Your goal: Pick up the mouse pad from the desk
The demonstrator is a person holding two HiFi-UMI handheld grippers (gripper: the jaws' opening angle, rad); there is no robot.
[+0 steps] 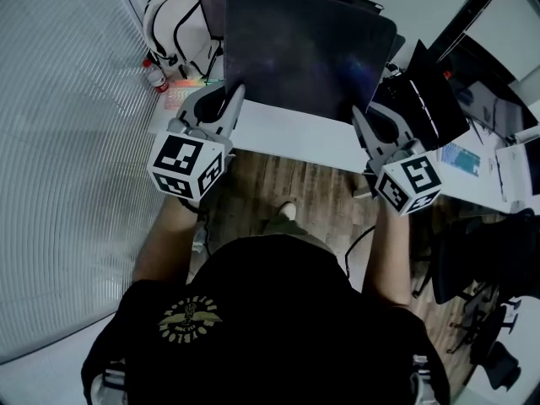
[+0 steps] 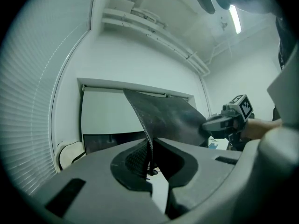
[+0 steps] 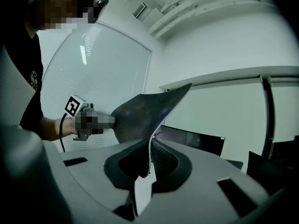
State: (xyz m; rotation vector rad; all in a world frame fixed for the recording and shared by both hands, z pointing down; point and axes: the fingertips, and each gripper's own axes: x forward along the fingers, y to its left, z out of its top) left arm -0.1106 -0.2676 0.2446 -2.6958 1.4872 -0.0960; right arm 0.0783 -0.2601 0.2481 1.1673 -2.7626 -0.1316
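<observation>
A large dark mouse pad (image 1: 308, 49) hangs in the air above the white desk (image 1: 295, 137), stretched between both grippers. My left gripper (image 1: 234, 96) is shut on the pad's near left corner, and my right gripper (image 1: 359, 118) is shut on its near right corner. In the left gripper view the mouse pad (image 2: 170, 118) rises from between the jaws of the left gripper (image 2: 149, 162), with the right gripper (image 2: 229, 120) across from it. In the right gripper view the mouse pad (image 3: 145, 113) curls up from between the jaws of the right gripper (image 3: 149, 164), and the left gripper (image 3: 86, 120) holds its far corner.
A white backpack (image 1: 177, 28) and a small red-capped bottle (image 1: 154, 76) sit at the desk's far left. A dark monitor (image 1: 211, 2) stands behind the pad. A black bag (image 1: 426, 99) and papers (image 1: 464, 159) lie at the right. A frosted glass wall (image 1: 67, 142) runs along the left.
</observation>
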